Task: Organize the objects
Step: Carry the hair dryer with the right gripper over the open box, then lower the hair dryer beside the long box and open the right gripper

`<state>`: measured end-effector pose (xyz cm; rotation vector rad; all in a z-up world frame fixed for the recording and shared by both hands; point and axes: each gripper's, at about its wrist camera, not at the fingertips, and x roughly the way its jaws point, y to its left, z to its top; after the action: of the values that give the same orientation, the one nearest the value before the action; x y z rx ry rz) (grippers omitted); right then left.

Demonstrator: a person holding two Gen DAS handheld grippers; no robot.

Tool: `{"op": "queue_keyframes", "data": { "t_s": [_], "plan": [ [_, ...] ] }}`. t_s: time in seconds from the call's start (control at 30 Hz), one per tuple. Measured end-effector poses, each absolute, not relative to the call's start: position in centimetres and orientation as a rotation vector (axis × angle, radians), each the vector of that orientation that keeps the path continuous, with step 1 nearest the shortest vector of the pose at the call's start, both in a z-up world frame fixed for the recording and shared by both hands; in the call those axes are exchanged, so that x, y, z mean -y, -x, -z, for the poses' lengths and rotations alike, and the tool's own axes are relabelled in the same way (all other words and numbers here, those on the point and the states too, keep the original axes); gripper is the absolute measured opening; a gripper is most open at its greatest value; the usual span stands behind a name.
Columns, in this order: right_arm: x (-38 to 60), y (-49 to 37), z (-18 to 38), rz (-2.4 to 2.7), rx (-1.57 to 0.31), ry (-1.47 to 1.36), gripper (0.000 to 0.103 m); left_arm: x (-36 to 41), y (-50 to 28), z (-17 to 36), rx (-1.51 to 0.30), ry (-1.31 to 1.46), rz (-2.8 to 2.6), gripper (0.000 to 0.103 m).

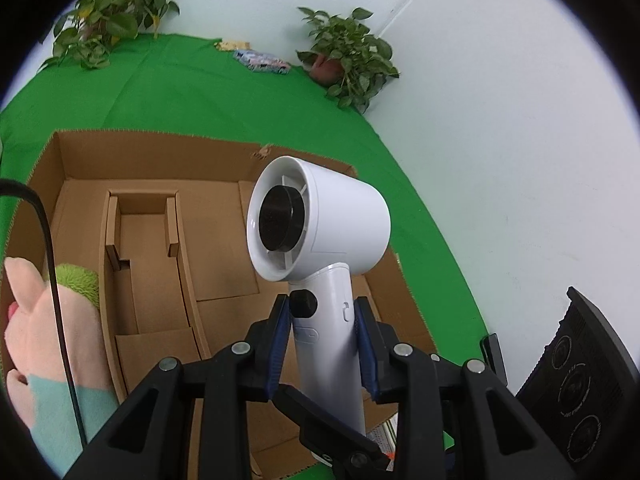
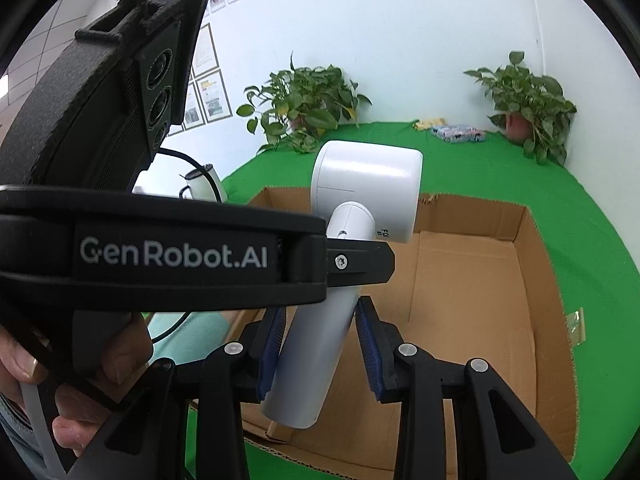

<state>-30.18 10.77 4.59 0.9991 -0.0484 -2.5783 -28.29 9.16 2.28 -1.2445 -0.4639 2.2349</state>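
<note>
— Where are we standing with the organizing?

— We are pinching the white plastic hair dryer (image 1: 320, 220) by its handle with the left gripper (image 1: 322, 344) and the right gripper (image 2: 320, 344), above the open brown cardboard box (image 2: 520, 248). Next we are needing a gentle lowering in.

— Any writing?

— We are reading "GenRobot.AI" on the left gripper.

Hair dryer (image 1: 320, 220) over open box (image 1: 160, 152) – plush toy (image 1: 48, 320) left, inside box

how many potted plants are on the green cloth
2: one potted plant at the back left corner of the green cloth, another at the back right corner. More may sit out of view.
</note>
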Motion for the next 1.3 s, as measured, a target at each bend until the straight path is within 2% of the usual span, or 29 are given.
{"op": "queue_keyframes", "data": {
  "t_s": [0.53,0.7,1.0,1.23,1.3],
  "plan": [
    [-12.1,33.4,2.6,2.468,0.2,-1.184,0.033,-9.5,29.8,3.3,0.423,1.478,-2.183,0.031],
    [-12.3,33.3,4.3,2.443,0.241,-1.241,0.03,-9.5,30.0,4.7,0.381,1.549,-2.177,0.033],
    [-12.0,33.0,5.4,2.431,0.245,-1.298,0.027,-8.6,29.6,4.5,0.369,1.546,-2.183,0.033],
    [-13.5,33.0,7.4,2.441,0.374,-1.379,0.024,-7.9,28.7,3.9,0.336,1.495,-2.189,0.033],
    [-13.7,33.7,7.9,2.445,0.353,-1.386,0.024,-7.1,28.1,3.9,0.352,1.486,-2.188,0.032]
  ]
}}
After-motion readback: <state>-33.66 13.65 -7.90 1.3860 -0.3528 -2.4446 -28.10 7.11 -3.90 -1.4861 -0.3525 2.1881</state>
